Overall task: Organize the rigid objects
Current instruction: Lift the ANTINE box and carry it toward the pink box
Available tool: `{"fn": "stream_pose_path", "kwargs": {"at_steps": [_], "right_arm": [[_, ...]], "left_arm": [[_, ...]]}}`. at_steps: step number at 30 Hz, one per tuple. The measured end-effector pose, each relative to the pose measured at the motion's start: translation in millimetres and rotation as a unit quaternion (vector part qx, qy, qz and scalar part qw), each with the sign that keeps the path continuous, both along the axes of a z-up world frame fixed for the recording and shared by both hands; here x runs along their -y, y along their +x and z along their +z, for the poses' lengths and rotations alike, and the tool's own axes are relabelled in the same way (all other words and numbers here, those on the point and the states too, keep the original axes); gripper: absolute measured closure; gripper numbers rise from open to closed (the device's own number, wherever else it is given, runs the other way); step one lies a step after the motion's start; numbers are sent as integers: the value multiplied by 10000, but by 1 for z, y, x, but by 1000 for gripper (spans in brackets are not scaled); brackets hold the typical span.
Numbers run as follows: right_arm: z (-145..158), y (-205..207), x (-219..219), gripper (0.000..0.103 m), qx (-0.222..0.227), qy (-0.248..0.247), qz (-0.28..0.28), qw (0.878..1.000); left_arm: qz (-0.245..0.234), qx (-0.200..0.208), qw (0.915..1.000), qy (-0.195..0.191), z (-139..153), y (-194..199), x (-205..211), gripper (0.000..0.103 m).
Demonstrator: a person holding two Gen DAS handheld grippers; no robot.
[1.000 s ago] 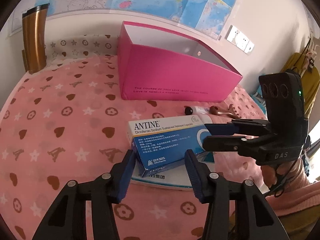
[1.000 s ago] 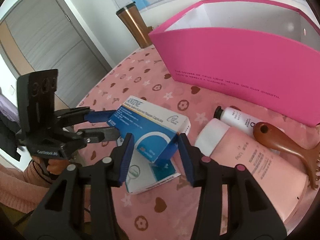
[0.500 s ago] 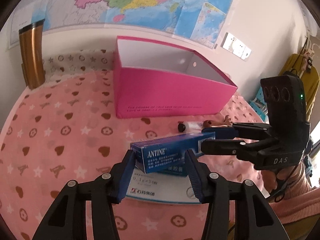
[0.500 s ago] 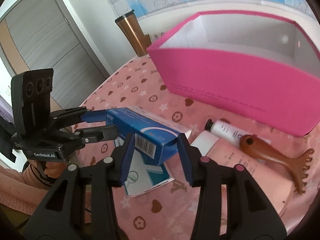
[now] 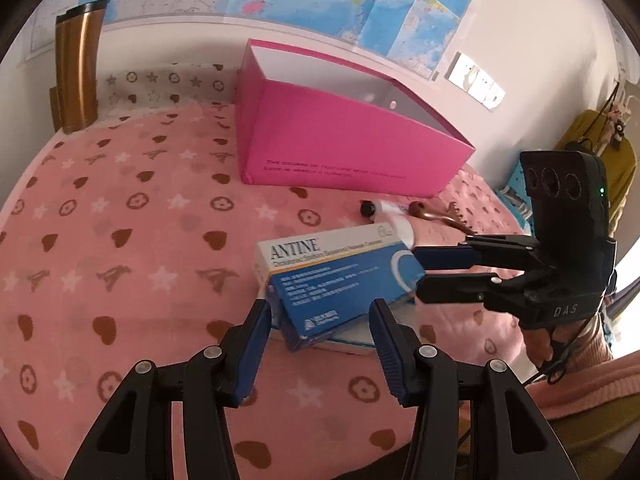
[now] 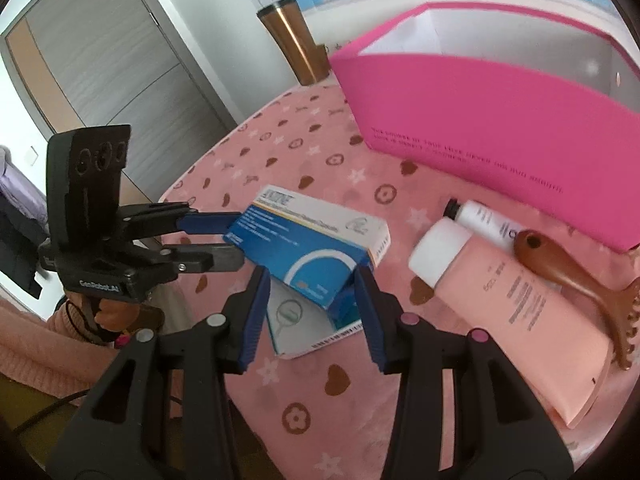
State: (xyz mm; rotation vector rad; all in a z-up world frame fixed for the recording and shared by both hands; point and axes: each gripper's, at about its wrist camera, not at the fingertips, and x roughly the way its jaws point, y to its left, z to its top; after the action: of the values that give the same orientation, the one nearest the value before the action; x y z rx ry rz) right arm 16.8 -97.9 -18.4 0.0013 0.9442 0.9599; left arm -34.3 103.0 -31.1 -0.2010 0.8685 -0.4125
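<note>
On the pink patterned bench (image 5: 120, 240), my left gripper (image 5: 320, 320) and right gripper (image 6: 312, 300) both have jaws apart around the ANTINE box (image 5: 340, 276), unclamped.

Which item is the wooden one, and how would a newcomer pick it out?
Find the big pink box on the heart-print blanket. At its front wall lie a pink tube and a small white bottle. The brown wooden comb rests against them, the only fish-shaped piece, with a round eye hole and tail teeth.
</note>
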Motion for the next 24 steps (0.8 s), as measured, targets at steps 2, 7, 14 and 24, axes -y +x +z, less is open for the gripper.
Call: {"fn": "stream_pose_path", "kwargs": {"at_steps": [2, 7, 14, 24], "right_arm": [[0, 6, 3, 56, -64, 104, -128, 9998], [-2, 17, -1, 56, -119, 109, -239, 9996], [3, 16, 0, 56, -26, 20, -294, 9996], [45, 18, 18, 56, 518, 113, -501, 9973]], "left_arm": [[-29, 24, 9999, -106, 2, 2, -1, 50], [-90, -13, 9999, -54, 0, 6, 5, 50], [-92, 79, 9999, -122, 10, 8, 7, 49], [-226, 559, 9982, -9, 51, 25, 22, 49]]}}
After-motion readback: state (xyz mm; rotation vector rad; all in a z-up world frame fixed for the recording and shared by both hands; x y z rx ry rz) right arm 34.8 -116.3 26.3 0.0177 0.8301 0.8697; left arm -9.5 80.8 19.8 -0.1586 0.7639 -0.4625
